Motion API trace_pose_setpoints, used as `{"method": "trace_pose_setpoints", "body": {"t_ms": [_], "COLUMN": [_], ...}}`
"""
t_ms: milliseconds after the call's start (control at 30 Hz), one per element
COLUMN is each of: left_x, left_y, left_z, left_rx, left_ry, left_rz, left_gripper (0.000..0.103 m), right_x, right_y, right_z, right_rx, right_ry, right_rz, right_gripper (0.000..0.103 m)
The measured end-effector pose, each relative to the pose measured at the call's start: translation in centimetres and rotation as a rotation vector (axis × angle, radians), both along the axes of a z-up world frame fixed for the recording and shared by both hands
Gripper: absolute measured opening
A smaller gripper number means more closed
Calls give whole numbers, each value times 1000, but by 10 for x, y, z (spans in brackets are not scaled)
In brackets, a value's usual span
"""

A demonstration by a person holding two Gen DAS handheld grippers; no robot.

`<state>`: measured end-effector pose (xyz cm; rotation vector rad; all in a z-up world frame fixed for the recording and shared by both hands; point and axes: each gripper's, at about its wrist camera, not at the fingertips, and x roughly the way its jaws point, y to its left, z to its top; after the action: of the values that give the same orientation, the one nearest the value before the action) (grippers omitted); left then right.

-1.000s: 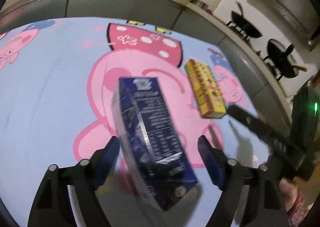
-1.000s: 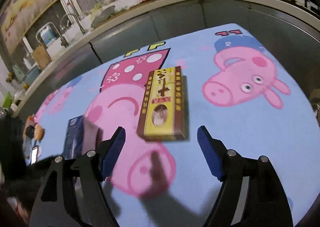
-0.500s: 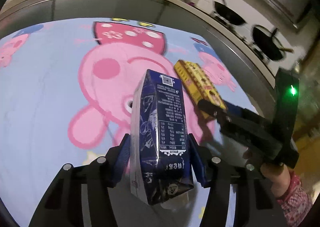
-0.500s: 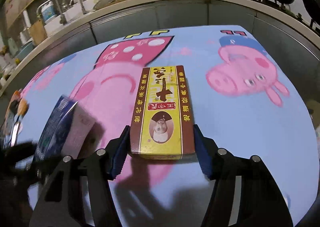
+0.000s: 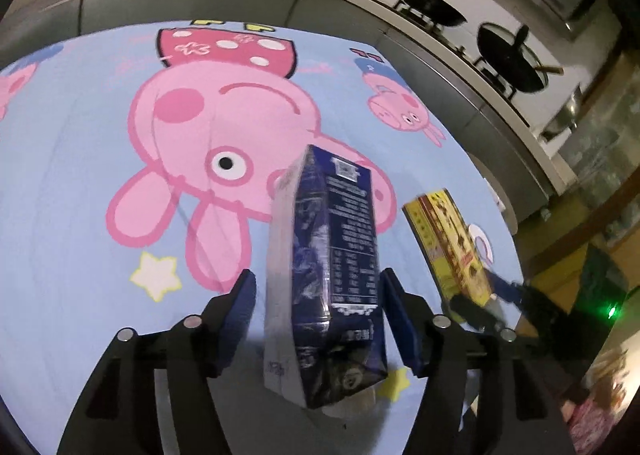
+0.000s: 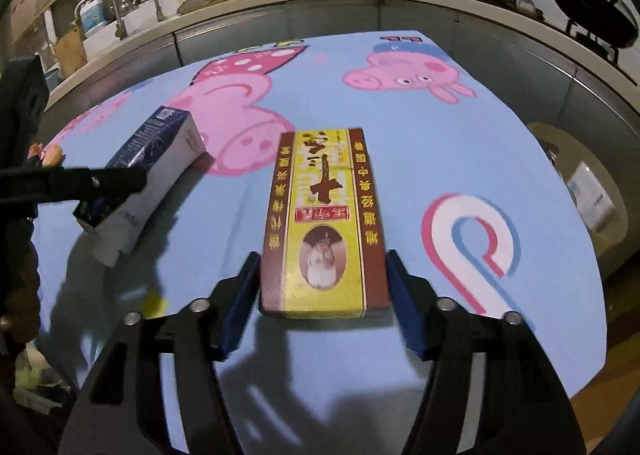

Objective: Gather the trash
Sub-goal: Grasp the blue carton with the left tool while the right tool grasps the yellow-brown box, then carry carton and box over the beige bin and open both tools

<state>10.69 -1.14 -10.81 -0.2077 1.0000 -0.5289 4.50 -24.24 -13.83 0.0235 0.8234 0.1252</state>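
1. The bench (image 6: 460,127) is covered by a light blue cloth printed with large pink cartoon pigs. A red, white and blue letter is printed near its right edge.
2. The left hand-held gripper (image 5: 316,283), black with blue pads, points down at the bench from its near edge. Its jaws have just been opening and stand fairly wide, with a carton between them. The right pad (image 5: 394,303) lies against the carton's printed side. A sliver of cloth shows between the left pad (image 5: 244,295) and the carton's pale face, so the jaws are not clamping it.
3. The right hand-held gripper (image 6: 322,267), of the same make, also points down from the near edge, to the right of the other. Its jaws have just been opening too, yet both pads sit against the long sides of a box, which it holds at the near end.
4. The flat yellow and brown cardboard box (image 6: 324,223) carries red and brown lettering and an oval picture. It lies lengthways between the near and far edges, in the right half of the bench.
5. The dark blue drink carton (image 5: 340,255), with white print and one pale side, sits left of the box and well apart from it, toward the near left corner. It is tilted, and whether it rests on the cloth cannot be told.
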Motion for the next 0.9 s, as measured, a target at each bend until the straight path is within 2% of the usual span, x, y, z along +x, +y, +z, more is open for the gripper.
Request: {"method": "trace_pose_setpoints", "body": {"t_ms": [100, 267, 367, 500, 533, 600, 633, 667, 733, 767, 900], "left_x": [-2, -5, -10, -16, -17, -18, -17, -17, -17, -17, -16], "left_y": [4, 3, -11, -26, -30, -35, -36, -37, -36, -35, -31], "left_z": [4, 7, 5, 1, 0, -3, -5, -6, -6, -6, -6], "left_rx": [-5, 16, 79, 170, 199, 241, 248, 256, 261, 255, 223], "left_ry": [-3, -5, -29, -64, -79, -100, -98, -104, -123, -123, -108], "left_rz": [26, 74, 72, 59, 58, 50, 42, 42, 36, 34, 35], "left_gripper": [70, 74, 80, 80, 79, 67, 56, 54, 53, 53, 53], "right_x": [-3, -6, -8, -7, -8, -5, -4, -3, -2, -1, 1], "right_y": [-2, -3, -5, -9, -9, -9, -9, -8, -7, -6, -8], "right_z": [-2, -7, -7, -11, -11, -10, -10, -10, -10, -10, -8], "right_rx": [1, 0, -2, 5, 9, 14, 13, 6, -15, -25, -3], "right_ry": [-18, -13, -22, -18, -24, -25, -26, -27, -35, -40, -39], "right_rz": [-9, -6, -11, -19, -21, -20, -20, -19, -19, -18, -13], "right_gripper": [78, 78, 79, 80, 80, 80, 79, 78, 63, 59, 58]}}
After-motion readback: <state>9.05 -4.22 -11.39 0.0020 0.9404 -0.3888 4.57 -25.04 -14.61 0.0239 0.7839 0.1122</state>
